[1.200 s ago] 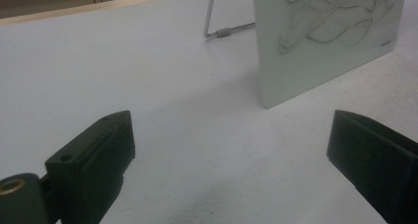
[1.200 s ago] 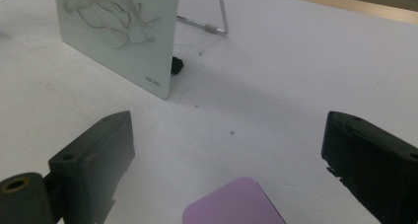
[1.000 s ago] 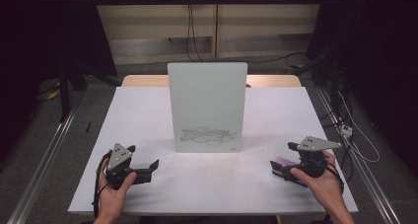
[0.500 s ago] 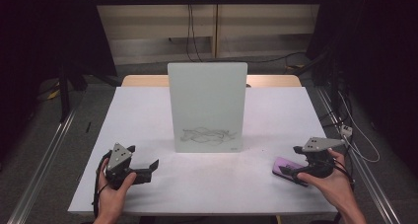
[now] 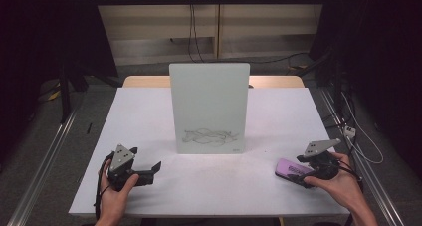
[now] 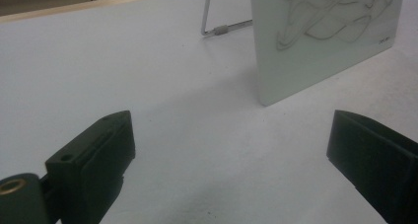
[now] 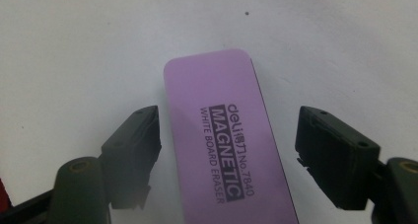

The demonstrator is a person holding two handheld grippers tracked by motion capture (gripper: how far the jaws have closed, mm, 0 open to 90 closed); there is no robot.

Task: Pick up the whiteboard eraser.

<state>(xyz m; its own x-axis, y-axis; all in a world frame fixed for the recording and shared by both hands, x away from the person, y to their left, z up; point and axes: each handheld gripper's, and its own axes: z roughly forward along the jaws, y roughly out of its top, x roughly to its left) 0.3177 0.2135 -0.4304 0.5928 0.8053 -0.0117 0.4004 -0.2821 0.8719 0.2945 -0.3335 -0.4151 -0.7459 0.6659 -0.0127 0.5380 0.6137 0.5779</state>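
Note:
A purple whiteboard eraser (image 5: 289, 168) (image 7: 222, 150), printed "MAGNETIC WHITE BOARD ERASER", lies flat near the table's front right corner. My right gripper (image 5: 298, 172) (image 7: 229, 116) straddles it, and its jaws have just been closing. The left jaw sits almost against the eraser's edge, while a gap remains at the right jaw, so it is open. A small white board (image 5: 209, 106) (image 6: 320, 41) with a dark scribble (image 5: 209, 135) stands upright mid-table. My left gripper (image 5: 152, 172) (image 6: 236, 130) rests at the front left, open with nothing between its jaws, pointing toward the board.
The white table (image 5: 149, 116) has bare surface between the two grippers and in front of the board. The board's wire stand leg (image 6: 222, 30) sticks out behind it. Cables and dark floor surround the table.
My right hand has shifted slightly right and toward the front edge, bringing its jaws over the purple eraser. The left gripper and the board have not moved.

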